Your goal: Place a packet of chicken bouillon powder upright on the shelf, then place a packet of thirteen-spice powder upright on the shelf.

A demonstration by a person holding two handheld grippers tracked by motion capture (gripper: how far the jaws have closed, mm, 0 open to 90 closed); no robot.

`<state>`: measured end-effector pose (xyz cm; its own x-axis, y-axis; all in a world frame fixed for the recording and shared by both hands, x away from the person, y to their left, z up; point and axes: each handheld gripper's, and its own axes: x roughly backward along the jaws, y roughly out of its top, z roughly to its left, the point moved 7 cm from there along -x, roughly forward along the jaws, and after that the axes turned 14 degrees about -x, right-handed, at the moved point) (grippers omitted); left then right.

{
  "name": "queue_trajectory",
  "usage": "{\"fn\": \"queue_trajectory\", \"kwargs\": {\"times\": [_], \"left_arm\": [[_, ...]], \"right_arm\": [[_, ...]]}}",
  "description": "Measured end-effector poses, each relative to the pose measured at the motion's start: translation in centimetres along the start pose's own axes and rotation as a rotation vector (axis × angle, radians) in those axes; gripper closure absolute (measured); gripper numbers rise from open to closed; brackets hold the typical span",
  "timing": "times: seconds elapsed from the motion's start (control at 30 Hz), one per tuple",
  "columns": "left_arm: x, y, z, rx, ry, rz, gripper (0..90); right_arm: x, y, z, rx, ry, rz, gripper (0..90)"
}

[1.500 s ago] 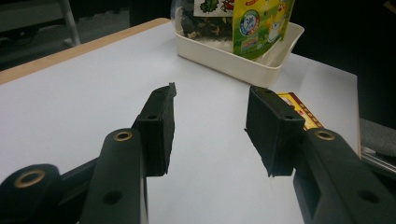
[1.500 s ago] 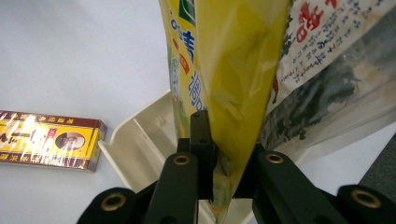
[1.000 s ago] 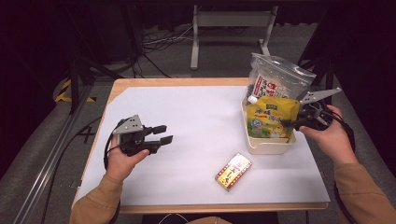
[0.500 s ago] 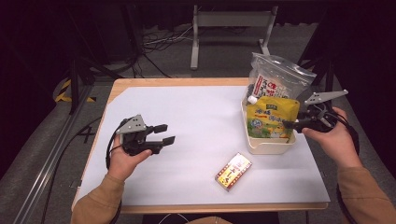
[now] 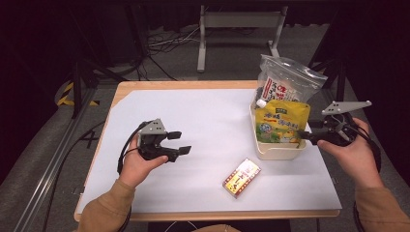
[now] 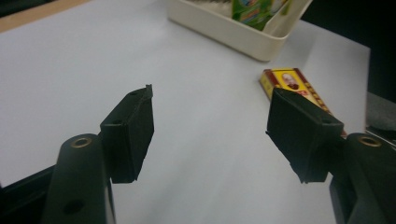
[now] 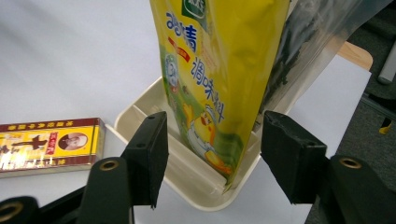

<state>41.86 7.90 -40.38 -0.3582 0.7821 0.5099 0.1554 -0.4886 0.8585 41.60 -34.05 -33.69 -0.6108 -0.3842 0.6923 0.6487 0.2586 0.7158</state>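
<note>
Yellow seasoning pouch (image 5: 281,121) stands upright in the cream bin (image 5: 275,151) at table's right edge; right gripper (image 5: 306,131) just beside it, jaws just opened, nothing btwn. Looks like release done. Next: left gripper (image 5: 180,143), jaws just opened & empty, prob. goes for the yellow-red box (image 5: 241,177) near front edge.

The yellow pouch (image 5: 281,121) stands upright in the cream tray (image 5: 278,152) at about three o'clock on the table. Its front shows green and blue print and a cartoon chick low down. From the right tool's view, the pouch (image 7: 219,70) leans slightly, with its bottom edge resting against the tray's near wall (image 7: 187,172). Behind it, at its twelve o'clock, a clear zip bag (image 5: 290,79) also stands in the tray, touching the pouch's back.
</note>
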Motion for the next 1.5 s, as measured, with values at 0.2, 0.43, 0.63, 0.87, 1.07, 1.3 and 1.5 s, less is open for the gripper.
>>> {"fn": "queue_trajectory", "kwargs": {"times": [0.2,0.43,0.63,0.87,1.07,1.3,1.5], "left_arm": [[-0.7,-0.1,0.1,0.019,-0.03,0.004,32.2],[-1.5,0.3,-0.4,0.006,-0.042,0.03,31.8],[-2.5,0.5,-1.7,-0.043,-0.077,0.074,27.9],[-3.7,0.8,-2.9,-0.033,-0.138,0.087,27.4],[-5.4,1.5,-4.5,-0.038,-0.205,0.058,24.4],[-7.5,1.8,-5.6,-0.055,-0.23,0.063,24.4],[-9.0,2.3,-6.6,-0.075,-0.246,0.092,24.0]], "right_arm": [[1.2,-0.2,1.0,-0.005,0.018,-0.045,40.3],[1.5,-0.7,2.3,-0.01,0.038,-0.072,40.1],[1.5,-1.4,3.3,-0.047,0.098,-0.128,39.9],[1.1,-2.2,3.7,-0.048,0.113,-0.137,39.4],[1.1,-2.7,3.9,-0.041,0.085,-0.124,38.4],[1.3,-3.1,4.1,-0.042,0.064,-0.109,38.7],[1.4,-3.6,3.9,-0.046,0.051,-0.103,38.9]]}}
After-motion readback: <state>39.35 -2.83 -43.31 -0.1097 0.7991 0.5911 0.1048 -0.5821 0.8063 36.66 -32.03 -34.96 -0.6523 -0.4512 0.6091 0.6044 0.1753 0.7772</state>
